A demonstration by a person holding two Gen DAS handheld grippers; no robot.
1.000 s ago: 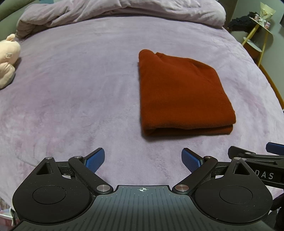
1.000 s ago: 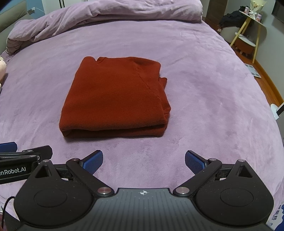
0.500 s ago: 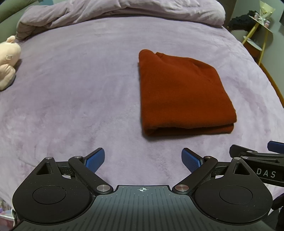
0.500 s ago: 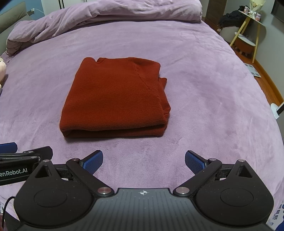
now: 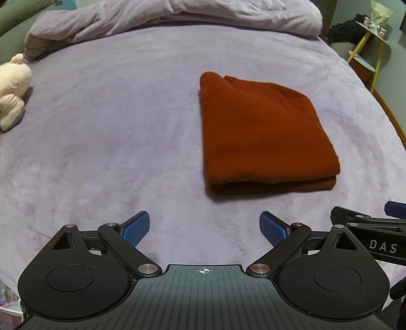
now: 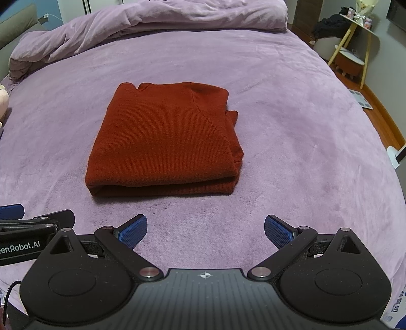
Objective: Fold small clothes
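A rust-red knit garment [image 5: 264,137] lies folded in a neat rectangle on the purple bed cover; it also shows in the right wrist view [image 6: 165,142]. My left gripper [image 5: 204,228] is open and empty, held back from the garment's near left corner. My right gripper [image 6: 205,229] is open and empty, held back from the garment's near edge. Each gripper shows at the edge of the other's view, the right one [image 5: 375,236] and the left one [image 6: 28,228].
A bunched purple duvet [image 6: 152,22] lies along the far side of the bed. A pale plush toy [image 5: 12,91] sits at the left edge. A yellow-legged side table [image 6: 355,38] and wooden floor are off the bed's right side.
Both views have drifted slightly; the garment and both grippers' jaws stay as they were.
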